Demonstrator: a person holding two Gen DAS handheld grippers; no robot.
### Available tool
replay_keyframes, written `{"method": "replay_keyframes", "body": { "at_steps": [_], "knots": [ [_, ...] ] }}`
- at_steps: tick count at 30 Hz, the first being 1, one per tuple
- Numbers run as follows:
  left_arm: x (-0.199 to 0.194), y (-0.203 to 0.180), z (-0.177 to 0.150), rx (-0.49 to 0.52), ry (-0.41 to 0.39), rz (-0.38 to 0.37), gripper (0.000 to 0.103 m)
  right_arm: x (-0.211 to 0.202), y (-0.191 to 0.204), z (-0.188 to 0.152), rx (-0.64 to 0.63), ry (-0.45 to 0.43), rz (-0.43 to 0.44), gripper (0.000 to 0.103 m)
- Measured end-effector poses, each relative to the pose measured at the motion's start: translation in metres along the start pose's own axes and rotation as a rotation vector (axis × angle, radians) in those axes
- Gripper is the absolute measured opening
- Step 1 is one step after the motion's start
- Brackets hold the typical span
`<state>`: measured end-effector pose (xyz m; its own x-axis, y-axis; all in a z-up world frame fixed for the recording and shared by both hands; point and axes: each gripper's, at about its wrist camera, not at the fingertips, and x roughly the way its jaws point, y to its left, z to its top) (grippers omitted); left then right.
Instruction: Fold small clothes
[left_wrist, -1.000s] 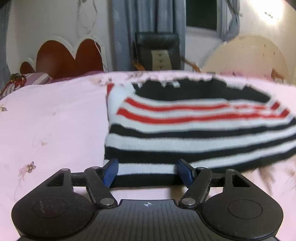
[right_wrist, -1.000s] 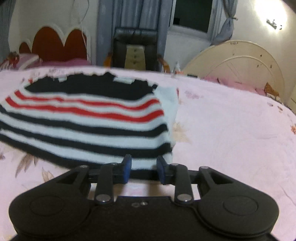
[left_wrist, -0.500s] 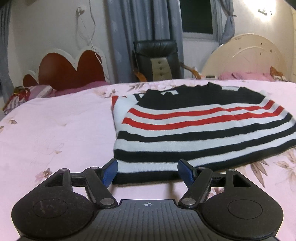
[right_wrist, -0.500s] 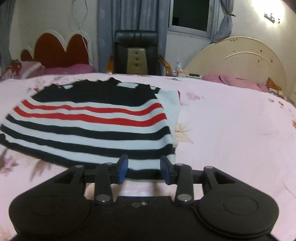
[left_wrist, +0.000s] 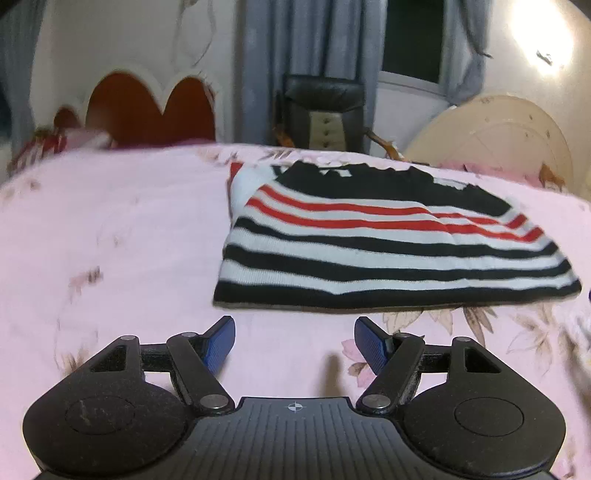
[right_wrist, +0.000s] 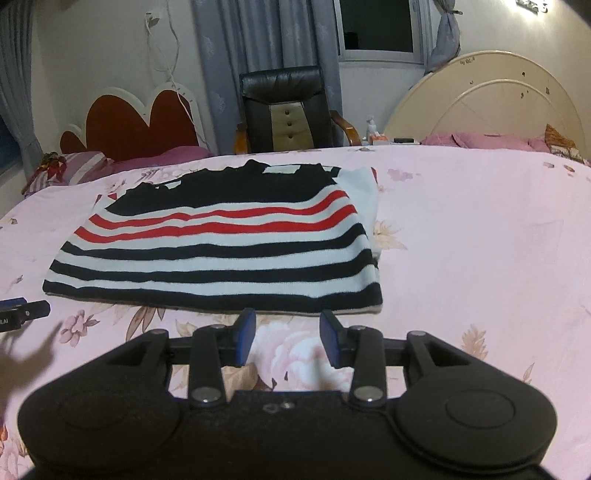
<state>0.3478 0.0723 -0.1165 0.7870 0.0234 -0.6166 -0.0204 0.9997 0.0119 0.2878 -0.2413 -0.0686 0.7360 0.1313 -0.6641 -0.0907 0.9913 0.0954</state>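
Observation:
A folded sweater (left_wrist: 388, 254) with black, white and red stripes lies flat on the pink flowered bedsheet (left_wrist: 129, 240). My left gripper (left_wrist: 294, 326) hovers just short of its near hem, open, with only sheet between the blue pads. In the right wrist view the same sweater (right_wrist: 221, 254) lies ahead. My right gripper (right_wrist: 288, 315) stands open a little short of the hem, nothing between its fingers. A dark tip of the left gripper (right_wrist: 26, 312) shows at the left edge of that view.
Beyond the bed stand a black leather chair (right_wrist: 288, 110), a red heart-shaped headboard (right_wrist: 136, 122) with a striped pillow (right_wrist: 77, 168), and a cream round headboard (right_wrist: 491, 103). Bare pink sheet (right_wrist: 480, 240) spreads to the right of the sweater.
Both grippers have drawn back and risen slightly from the sweater's near hem, which earlier lay between their fingers. The right jaws have widened a little. The sweater stays flat.

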Motion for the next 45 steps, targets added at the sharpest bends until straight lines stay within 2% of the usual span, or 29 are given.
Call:
{"method": "replay_keyframes", "body": {
  "at_steps": [5,9,11,13,14,16,18,22,23,24,26,28,30,31,33,36,40,44,45],
  "knots": [
    [0.018,-0.028,0.023,0.012,-0.025,-0.060,0.071,0.028,0.007,0.015,0.014,0.010,-0.034,0.039],
    [0.041,-0.075,0.033,0.096,-0.008,-0.096,0.071,0.063,0.046,0.028,-0.053,0.043,-0.005,0.038],
    [0.053,-0.088,0.031,0.122,0.026,-0.080,0.071,0.076,0.064,0.028,-0.116,0.061,-0.009,0.039],
    [0.064,-0.087,0.025,0.108,0.071,-0.081,0.075,0.091,0.073,0.023,-0.160,0.101,-0.035,0.040],
    [0.065,-0.083,0.023,0.093,0.066,-0.078,0.083,0.095,0.073,0.020,-0.168,0.119,-0.044,0.041],
    [0.061,-0.076,0.023,0.083,0.069,-0.099,0.083,0.095,0.072,0.019,-0.182,0.113,-0.038,0.042],
    [0.048,-0.064,0.023,0.060,0.035,-0.087,0.083,0.087,0.067,0.023,-0.166,0.108,-0.024,0.042],
    [0.024,-0.020,0.009,-0.114,-0.009,-0.073,0.083,0.061,0.050,0.026,-0.099,0.046,0.013,0.042],
    [0.022,-0.007,0.005,-0.169,-0.008,-0.064,0.083,0.055,0.045,0.026,-0.083,0.039,0.028,0.038],
    [0.021,0.006,0.002,-0.234,-0.002,-0.060,0.083,0.051,0.042,0.024,-0.073,0.033,0.042,0.028],
    [0.023,0.032,-0.007,-0.412,0.021,-0.088,0.081,0.044,0.039,0.021,-0.062,0.030,0.058,0.022],
    [0.026,0.056,-0.018,-0.620,0.023,-0.140,0.079,0.040,0.038,0.018,-0.041,0.030,0.075,0.022],
    [0.029,0.070,-0.028,-0.763,0.011,-0.187,0.078,0.038,0.040,0.016,-0.027,0.036,0.088,0.022],
    [0.032,0.075,-0.029,-0.796,0.007,-0.205,0.078,0.037,0.042,0.015,-0.025,0.040,0.095,0.022],
    [0.043,0.085,-0.028,-0.832,0.013,-0.223,0.063,0.035,0.046,0.015,-0.041,0.039,0.104,0.023],
    [0.067,0.101,-0.028,-0.899,0.008,-0.264,0.055,0.032,0.047,0.020,-0.043,0.021,0.110,0.023],
    [0.091,0.106,-0.018,-0.915,-0.004,-0.312,0.056,0.046,0.039,0.034,0.000,0.010,0.111,0.024],
    [0.113,0.104,-0.003,-0.888,-0.020,-0.378,0.073,0.070,0.044,0.044,0.034,0.021,0.121,0.024],
    [0.119,0.102,0.003,-0.865,-0.015,-0.382,0.074,0.075,0.046,0.045,0.042,0.021,0.131,0.024]
  ]
}}
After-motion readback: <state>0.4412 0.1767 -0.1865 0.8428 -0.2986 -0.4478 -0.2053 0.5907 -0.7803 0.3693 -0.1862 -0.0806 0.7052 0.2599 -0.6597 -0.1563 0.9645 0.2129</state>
